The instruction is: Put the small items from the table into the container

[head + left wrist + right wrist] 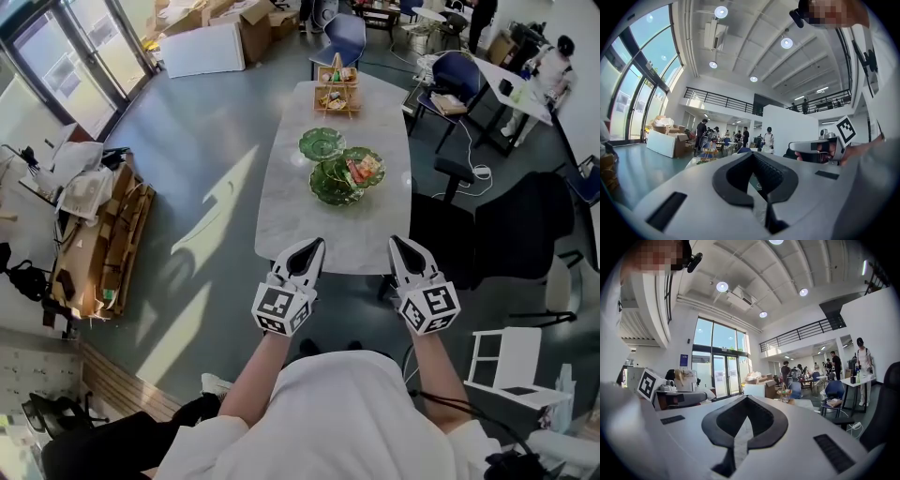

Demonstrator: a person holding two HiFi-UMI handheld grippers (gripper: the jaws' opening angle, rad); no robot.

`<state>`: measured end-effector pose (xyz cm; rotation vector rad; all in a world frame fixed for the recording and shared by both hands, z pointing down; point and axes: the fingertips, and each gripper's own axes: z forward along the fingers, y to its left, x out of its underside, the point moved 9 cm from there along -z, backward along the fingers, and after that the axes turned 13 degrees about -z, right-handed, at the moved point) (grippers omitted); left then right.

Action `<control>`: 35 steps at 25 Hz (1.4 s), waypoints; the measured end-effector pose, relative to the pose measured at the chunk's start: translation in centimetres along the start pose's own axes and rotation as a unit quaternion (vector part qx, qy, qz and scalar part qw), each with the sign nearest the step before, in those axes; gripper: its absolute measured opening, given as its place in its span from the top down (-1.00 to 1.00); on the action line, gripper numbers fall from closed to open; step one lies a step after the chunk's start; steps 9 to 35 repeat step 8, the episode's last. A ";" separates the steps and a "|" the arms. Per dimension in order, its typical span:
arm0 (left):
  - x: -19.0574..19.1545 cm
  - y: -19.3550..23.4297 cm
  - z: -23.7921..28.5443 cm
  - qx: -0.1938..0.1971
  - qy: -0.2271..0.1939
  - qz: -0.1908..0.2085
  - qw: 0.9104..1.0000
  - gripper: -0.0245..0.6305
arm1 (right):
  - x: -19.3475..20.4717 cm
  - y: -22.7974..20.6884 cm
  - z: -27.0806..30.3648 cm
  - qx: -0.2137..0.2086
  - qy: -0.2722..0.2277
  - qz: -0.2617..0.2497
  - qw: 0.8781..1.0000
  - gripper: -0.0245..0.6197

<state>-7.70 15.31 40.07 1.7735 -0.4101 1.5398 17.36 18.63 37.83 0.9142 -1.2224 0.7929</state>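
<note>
Items (362, 172), small and reddish, lie on the right-hand one of three green plates (322, 143) clustered in the middle of the surface (281, 220). They are too small to identify. The other two plates look bare. Beyond the plates, at the far end, stands a tiered wooden basket (337, 91). It is probably the container meant, and it holds small things on its tiers. So some pieces lie on a plate and some sit in the basket. That would fit a job partly done, or a layout simply set out that way, and the pictures do not settle which.

Left tool (313, 244) and right tool (397, 241) hang level and side by side on the near side of the plates, well apart from them, over the surface's near edge. Each has its jaws together with nothing between them. I judge this a neutral pose: held short of the plates, they reach nothing and carry nothing.
</note>
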 end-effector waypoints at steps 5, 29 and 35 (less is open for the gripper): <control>-0.1 0.1 0.3 0.000 0.000 0.000 1.000 0.91 | -0.1 -0.2 0.2 0.000 0.000 -0.002 1.000 0.89; -0.1 0.3 0.3 0.000 0.000 0.000 1.000 0.91 | -0.1 -0.2 0.3 0.000 0.001 -0.002 1.000 0.89; -0.1 0.3 0.3 0.000 0.000 0.000 1.000 0.91 | -0.1 -0.2 0.3 0.000 0.001 -0.002 1.000 0.89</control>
